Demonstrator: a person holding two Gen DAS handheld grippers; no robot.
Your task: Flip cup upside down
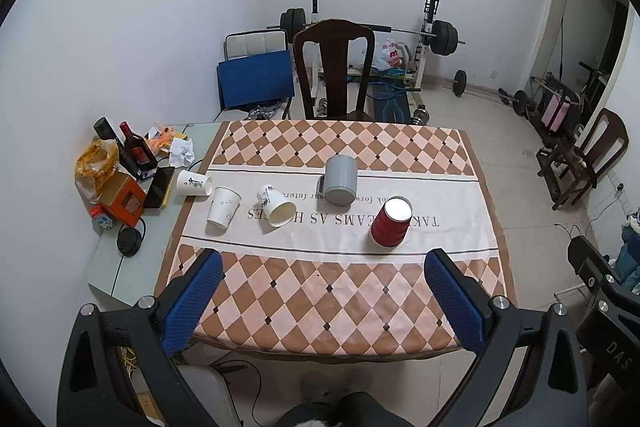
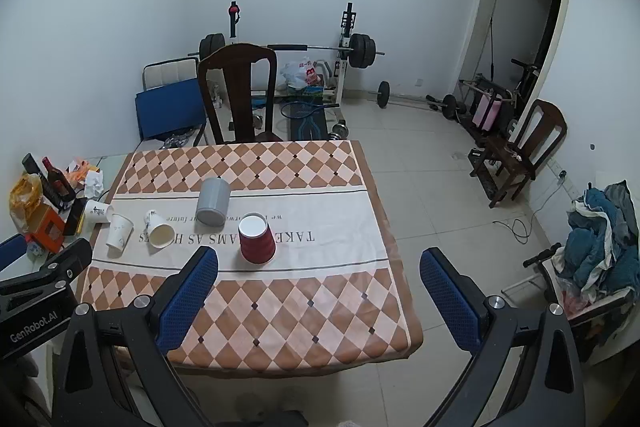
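On the tablecloth (image 1: 340, 291), red cup (image 1: 391, 222) and grey mug (image 1: 340, 179) sit inverted; 3 paper cups (image 1: 276, 206) remain; both grippers (image 1: 320, 291) (image 2: 318, 291) gape, empty.

The near part of the tablecloth (image 1: 320, 299), at the bottom of the frame, is bare, so a gripper can pass there. In the middle band the red cup (image 1: 391, 227), gray mug (image 1: 340, 179) and three white paper cups (image 1: 276, 205) stand in the way. Bottles and boxes (image 1: 120, 183) crowd the left edge.
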